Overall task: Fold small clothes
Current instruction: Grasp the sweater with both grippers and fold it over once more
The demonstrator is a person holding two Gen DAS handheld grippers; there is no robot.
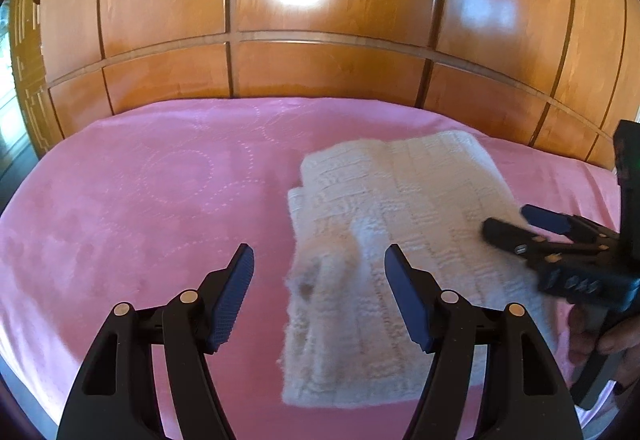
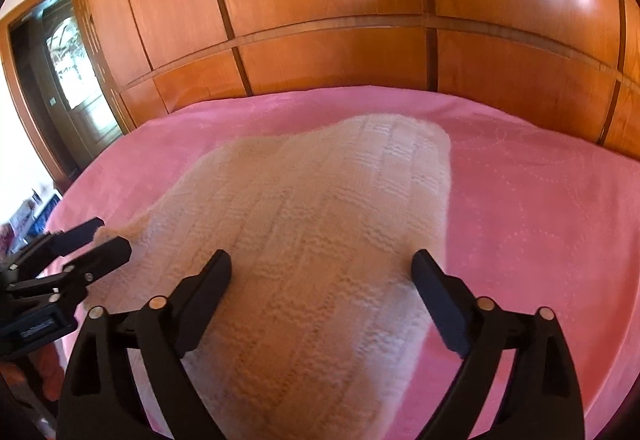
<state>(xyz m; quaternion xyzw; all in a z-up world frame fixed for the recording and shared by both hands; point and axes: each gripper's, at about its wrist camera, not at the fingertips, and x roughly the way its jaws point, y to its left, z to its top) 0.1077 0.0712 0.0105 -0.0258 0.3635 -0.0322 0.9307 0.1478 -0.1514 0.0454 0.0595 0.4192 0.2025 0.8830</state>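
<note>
A cream knitted garment [image 1: 400, 240] lies folded on the pink bedspread [image 1: 152, 200]. It also shows in the right wrist view [image 2: 320, 248]. My left gripper [image 1: 320, 260] is open and empty, just above the garment's left edge; it also shows at the left of the right wrist view [image 2: 102, 238]. My right gripper [image 2: 322, 264] is open and empty, straddling the garment from above. It shows in the left wrist view [image 1: 506, 222] over the garment's right side.
A polished wooden wardrobe [image 1: 320, 20] stands right behind the bed. A dark door with a glass pane [image 2: 68, 80] is at the far left. The pink bedspread [image 2: 540, 220] spreads wide on both sides of the garment.
</note>
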